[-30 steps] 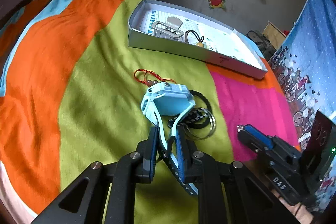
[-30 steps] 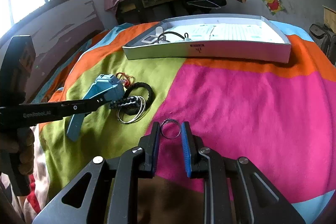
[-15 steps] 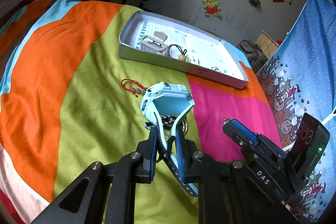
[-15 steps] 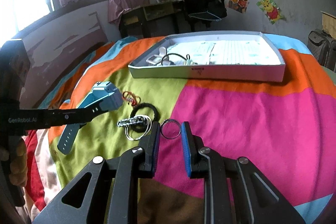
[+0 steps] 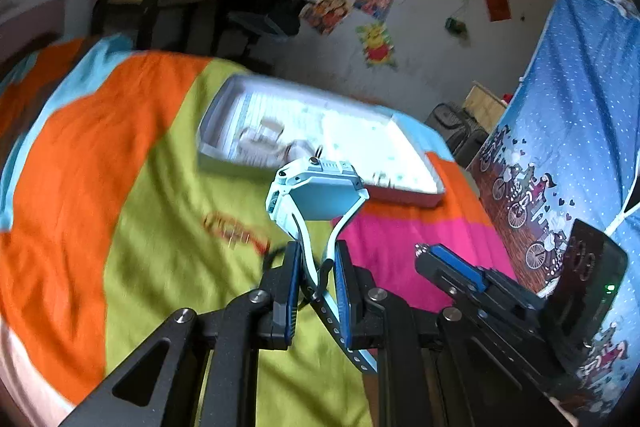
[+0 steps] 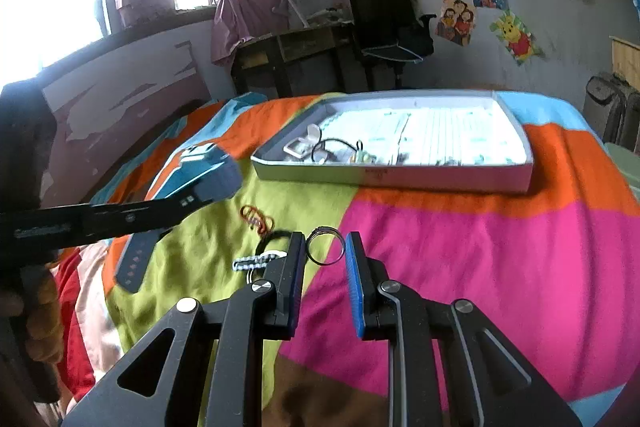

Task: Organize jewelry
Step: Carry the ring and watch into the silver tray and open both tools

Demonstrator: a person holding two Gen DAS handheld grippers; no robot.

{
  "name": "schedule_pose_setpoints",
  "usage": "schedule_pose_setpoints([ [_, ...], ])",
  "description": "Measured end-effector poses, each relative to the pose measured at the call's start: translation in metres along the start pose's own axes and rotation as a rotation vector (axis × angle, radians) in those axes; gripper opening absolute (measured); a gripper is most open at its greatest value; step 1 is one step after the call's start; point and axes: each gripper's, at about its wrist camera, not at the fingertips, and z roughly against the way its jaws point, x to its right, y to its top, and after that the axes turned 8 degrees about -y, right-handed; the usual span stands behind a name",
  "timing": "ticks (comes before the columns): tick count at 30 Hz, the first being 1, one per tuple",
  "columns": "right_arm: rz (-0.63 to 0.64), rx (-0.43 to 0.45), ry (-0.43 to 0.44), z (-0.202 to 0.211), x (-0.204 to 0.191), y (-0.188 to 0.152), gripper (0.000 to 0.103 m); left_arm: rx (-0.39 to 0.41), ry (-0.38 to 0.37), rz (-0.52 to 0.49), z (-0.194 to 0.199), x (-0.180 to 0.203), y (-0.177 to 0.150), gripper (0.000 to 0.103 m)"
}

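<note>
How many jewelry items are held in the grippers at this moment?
2: a light blue watch clamped by its strap in the left gripper, and a metal ring in the right gripper.

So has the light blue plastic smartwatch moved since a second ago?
Yes. The smartwatch, gripped in the left gripper, has risen off the striped blanket towards the grey tray.

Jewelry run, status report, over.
Left gripper shut on blue watch. Right gripper shut on silver ring. Tray ahead, path clear.

Your left gripper pointed downward, jaws nearly together and clamped on what it carried; your right gripper did likewise beside it.
</note>
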Motion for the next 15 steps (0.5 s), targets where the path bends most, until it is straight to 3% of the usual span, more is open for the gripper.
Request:
schedule_pose_setpoints([
  [8,-0.005,0.064,-0.077,-0.028,0.038,0.063,0.018,0.102,-0.045,-0.007,-0.055,0.006,0.052,0.016],
  [15,-0.066,-0.024,-0.124,-0.092,0.078,0.096,0.018,0.088,-0.083,0.010,-0.119,0.007,0.082,0.016],
])
